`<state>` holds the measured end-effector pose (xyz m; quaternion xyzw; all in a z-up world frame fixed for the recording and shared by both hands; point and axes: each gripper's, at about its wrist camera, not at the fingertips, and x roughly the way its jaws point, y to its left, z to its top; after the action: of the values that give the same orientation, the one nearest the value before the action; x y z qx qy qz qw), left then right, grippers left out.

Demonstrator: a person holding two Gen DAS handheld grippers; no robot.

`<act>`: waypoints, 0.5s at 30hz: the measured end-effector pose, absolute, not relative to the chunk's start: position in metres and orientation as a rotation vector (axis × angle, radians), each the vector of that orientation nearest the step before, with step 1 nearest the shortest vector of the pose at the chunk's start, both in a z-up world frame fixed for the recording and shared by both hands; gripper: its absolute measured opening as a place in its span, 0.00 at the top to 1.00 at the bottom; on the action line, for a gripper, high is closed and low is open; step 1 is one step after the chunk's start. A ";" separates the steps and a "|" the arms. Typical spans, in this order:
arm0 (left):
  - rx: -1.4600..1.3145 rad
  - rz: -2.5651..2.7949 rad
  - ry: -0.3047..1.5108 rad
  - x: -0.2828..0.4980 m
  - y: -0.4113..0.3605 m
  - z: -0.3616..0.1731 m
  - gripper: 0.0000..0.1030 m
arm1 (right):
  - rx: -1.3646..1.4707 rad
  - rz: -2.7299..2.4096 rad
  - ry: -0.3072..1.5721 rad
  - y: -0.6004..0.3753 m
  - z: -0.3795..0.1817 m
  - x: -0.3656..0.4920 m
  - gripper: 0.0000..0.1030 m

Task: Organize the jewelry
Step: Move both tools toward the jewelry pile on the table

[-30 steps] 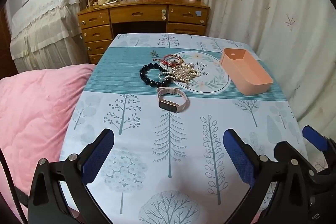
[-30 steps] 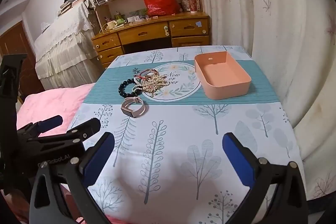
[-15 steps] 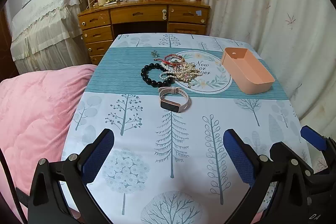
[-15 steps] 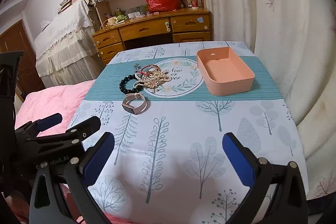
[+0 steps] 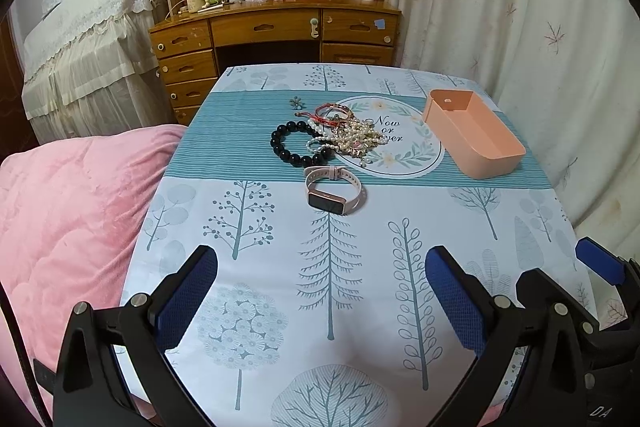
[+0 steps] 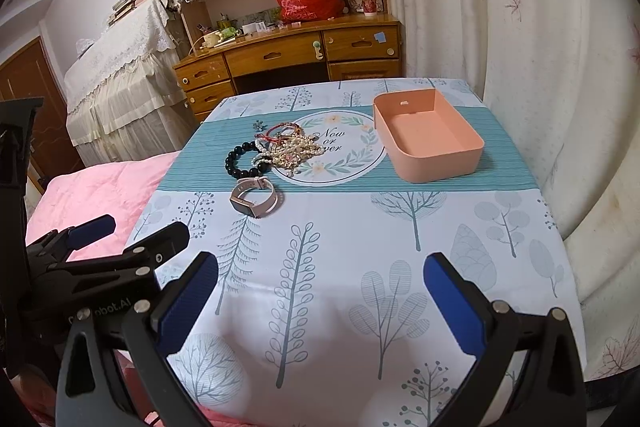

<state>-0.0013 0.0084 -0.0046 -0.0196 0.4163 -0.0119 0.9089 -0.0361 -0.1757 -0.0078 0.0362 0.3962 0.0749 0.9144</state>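
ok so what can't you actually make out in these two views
- Pile of pearl and gold jewelry: tangled in both views, so the number of pieces and which strand belongs to which cannot be told.
- Small flower-shaped piece: too small in either view to name.
- Peach box: the left wrist view hides most of its floor behind the near wall.
- Watch: screen dark, nothing readable.
- Right gripper in the left wrist view: cut off by the edge.
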 end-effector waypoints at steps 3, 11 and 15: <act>-0.038 -0.024 0.859 -0.001 0.008 -0.004 0.01 | 0.079 0.157 0.819 -0.176 -0.007 -0.036 0.00; -0.036 -0.023 0.851 -0.003 0.009 -0.003 0.01 | 0.082 0.159 0.813 -0.176 -0.007 -0.036 0.00; -0.037 -0.020 0.852 -0.005 0.014 -0.003 0.01 | 0.084 0.160 0.814 -0.177 -0.007 -0.036 0.00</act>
<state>-0.0045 0.0139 -0.0030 -0.0178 0.4130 -0.0099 0.9105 -0.0363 -0.1769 -0.0069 0.0406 0.3951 0.0779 0.9144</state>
